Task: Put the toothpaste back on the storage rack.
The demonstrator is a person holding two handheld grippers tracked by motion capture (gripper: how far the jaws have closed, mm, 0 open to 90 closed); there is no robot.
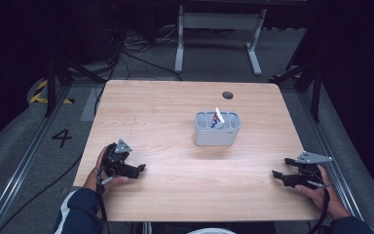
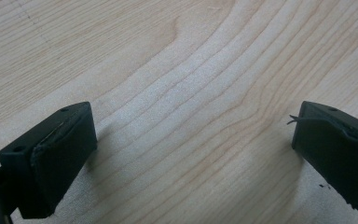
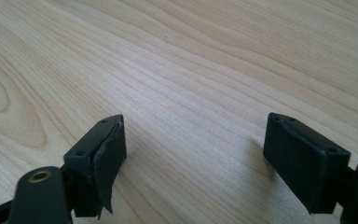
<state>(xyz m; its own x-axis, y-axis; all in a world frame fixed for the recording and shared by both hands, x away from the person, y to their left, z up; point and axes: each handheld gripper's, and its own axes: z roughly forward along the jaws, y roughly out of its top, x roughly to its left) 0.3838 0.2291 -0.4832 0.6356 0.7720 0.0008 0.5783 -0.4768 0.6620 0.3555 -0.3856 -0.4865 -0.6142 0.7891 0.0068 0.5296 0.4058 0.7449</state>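
The worktop was a pale wooden slab with rounded corners, standing on a grey floor marked with a painted "4". Behind it stood a white metal frame amid loose cables. A small round hole sat near the worktop's far edge, right of centre.

Just right of the worktop's middle stood a grey holder with slots along its top, upright and well apart from both hands. A white item with blue and red marking stuck up out of one of the slots, tilted; its kind was too small to tell.

The left gripper lay low over the near-left part of the worktop, held in the person's left hand, pointing toward the middle. In the left gripper view its fingers stood wide apart with only bare wood grain between them.

The right gripper sat at the near-right edge in the right hand, pointing inward. In the right gripper view its fingers were likewise spread, gripping nothing, with bare worktop between them.
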